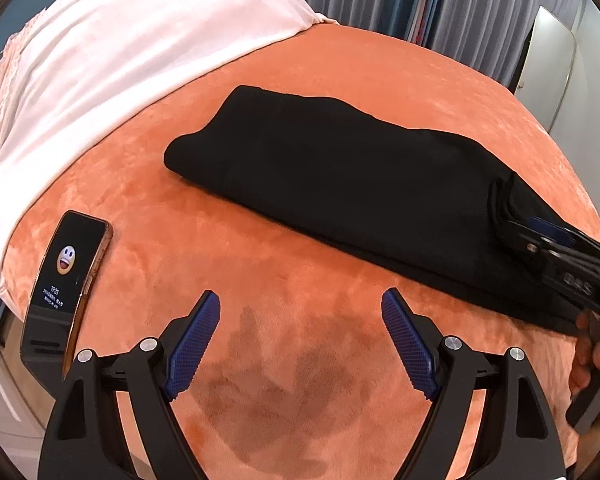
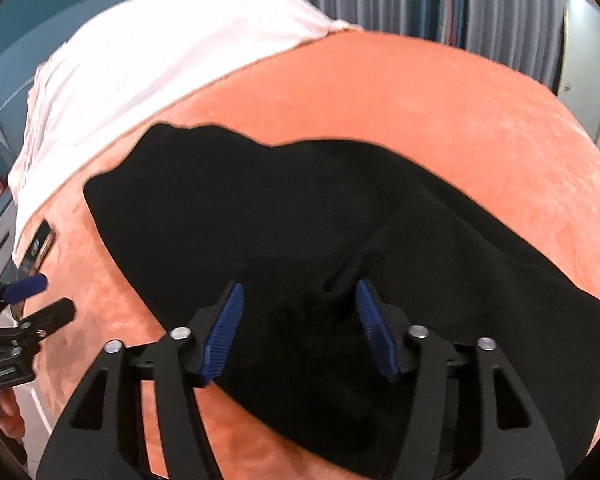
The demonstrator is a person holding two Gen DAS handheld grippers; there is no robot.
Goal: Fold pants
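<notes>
Black pants [image 1: 332,168] lie folded into a long bundle on the orange velvet bed cover [image 1: 380,64]. My left gripper [image 1: 300,304] is open and empty, above bare cover in front of the pants. My right gripper [image 2: 299,292] is open, its blue pads [image 2: 374,324] spread over a bunched fold of the pants [image 2: 284,216]; no cloth is pinched between them. In the left wrist view the right gripper [image 1: 540,236] comes in from the right and rests over the pants' right end. In the right wrist view the left gripper [image 2: 40,296] shows at the left edge.
A phone [image 1: 70,280] with a lit screen lies at the cover's left edge, also in the right wrist view [image 2: 40,248]. A white blanket [image 1: 120,60] covers the far left of the bed. Grey curtains [image 1: 480,0] hang behind. A dark patch [image 1: 284,380] marks the cover under my left gripper.
</notes>
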